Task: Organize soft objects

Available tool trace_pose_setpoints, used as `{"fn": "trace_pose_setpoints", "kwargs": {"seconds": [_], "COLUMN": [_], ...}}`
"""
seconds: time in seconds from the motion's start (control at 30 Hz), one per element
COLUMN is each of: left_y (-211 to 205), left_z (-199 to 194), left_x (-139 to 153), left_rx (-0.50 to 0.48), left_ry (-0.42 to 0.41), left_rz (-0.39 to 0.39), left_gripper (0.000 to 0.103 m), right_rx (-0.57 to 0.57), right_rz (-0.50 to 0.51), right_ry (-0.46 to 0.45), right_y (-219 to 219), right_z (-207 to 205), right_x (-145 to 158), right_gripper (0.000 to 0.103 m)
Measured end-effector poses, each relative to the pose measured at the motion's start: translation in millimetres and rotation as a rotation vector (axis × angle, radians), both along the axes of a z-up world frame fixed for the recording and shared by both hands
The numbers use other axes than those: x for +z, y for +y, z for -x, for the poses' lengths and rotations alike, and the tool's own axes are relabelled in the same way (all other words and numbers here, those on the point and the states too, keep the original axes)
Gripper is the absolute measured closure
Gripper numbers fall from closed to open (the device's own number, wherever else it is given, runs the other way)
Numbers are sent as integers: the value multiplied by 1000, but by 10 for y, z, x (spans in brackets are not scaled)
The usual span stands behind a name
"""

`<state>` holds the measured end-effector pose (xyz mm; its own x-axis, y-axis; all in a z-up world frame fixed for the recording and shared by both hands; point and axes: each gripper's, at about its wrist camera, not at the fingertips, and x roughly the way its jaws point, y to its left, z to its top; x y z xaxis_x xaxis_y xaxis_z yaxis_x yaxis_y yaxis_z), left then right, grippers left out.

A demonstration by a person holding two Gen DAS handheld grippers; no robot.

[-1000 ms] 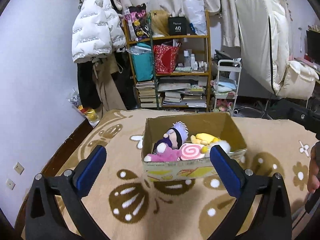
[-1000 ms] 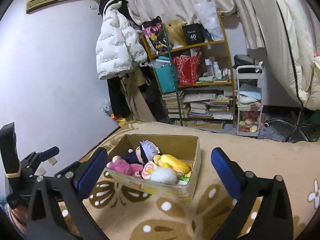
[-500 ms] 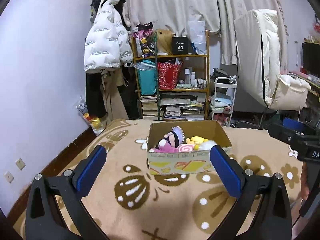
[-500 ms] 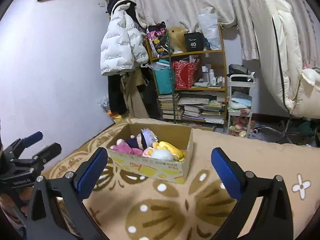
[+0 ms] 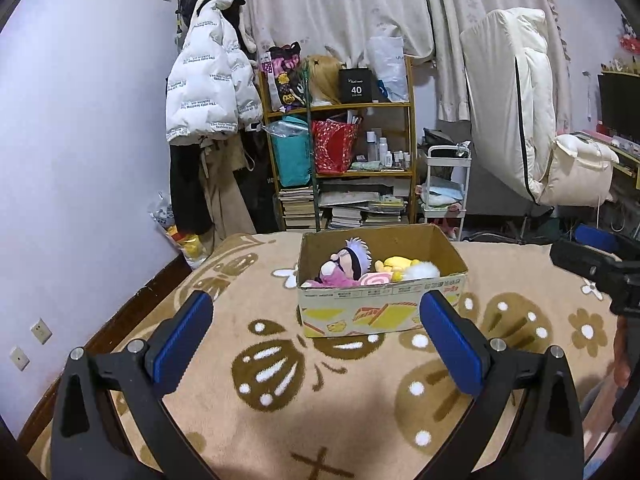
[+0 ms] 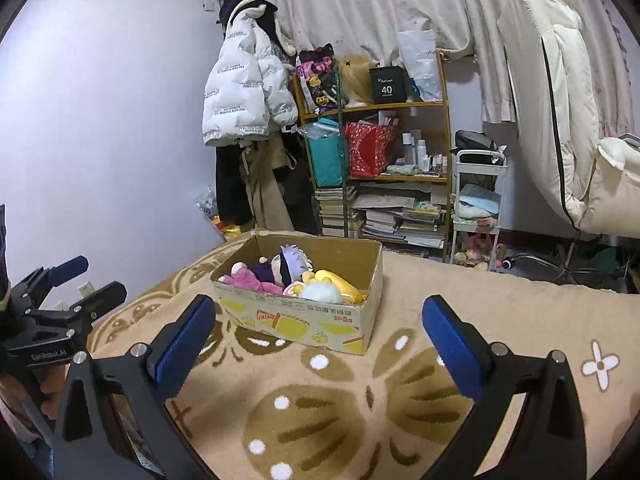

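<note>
Inside cardboard box [image 5: 380, 316], plush toys [image 5: 348, 268]

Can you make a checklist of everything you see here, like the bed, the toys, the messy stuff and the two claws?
Surface: beige blanket with brown butterfly and flower shapes.
Job's things: open cardboard box on the blanket; inside lie a purple-haired doll, a pink plush, a pink swirl plush, a yellow plush and a white fluffy ball.
Clutter: nothing seen loose on the blanket.
Grippers: left gripper open, empty; right gripper open, empty; both short of the box.
Cables: nothing seen.
Surroundings: full bookshelf, hanging white puffer jacket, small white cart, curtains.
</note>
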<state>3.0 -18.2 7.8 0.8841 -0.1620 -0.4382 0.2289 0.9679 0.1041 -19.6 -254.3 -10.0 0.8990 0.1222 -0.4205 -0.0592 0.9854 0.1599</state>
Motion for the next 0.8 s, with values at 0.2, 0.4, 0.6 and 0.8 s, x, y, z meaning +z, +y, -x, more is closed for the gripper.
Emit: {"fn": "trace_pose_setpoints", "kwargs": {"seconds": [0.2, 0.4, 0.6, 0.8], "left_y": [6, -23, -34, -53], "left_z": [-48, -62, -71, -77], "left_x": [-51, -84, -95, -130], "left_rx": [-12, -16, -23, -33], "left_ry": [-1, 3, 11, 25], "left_rz": [1, -14, -15, -15], "left_gripper": [1, 1, 1, 1], "right_rx": [-26, -38, -39, -40], "right_rz": [-5, -14, -13, -10], "right_ry": [-4, -4, -3, -1], "right_y": [-33, -61, -73, -71], "right_z": [-32, -42, -44, -48], "right_x": [-19, -29, -31, -60], "right_gripper": [0, 0, 0, 0]}}
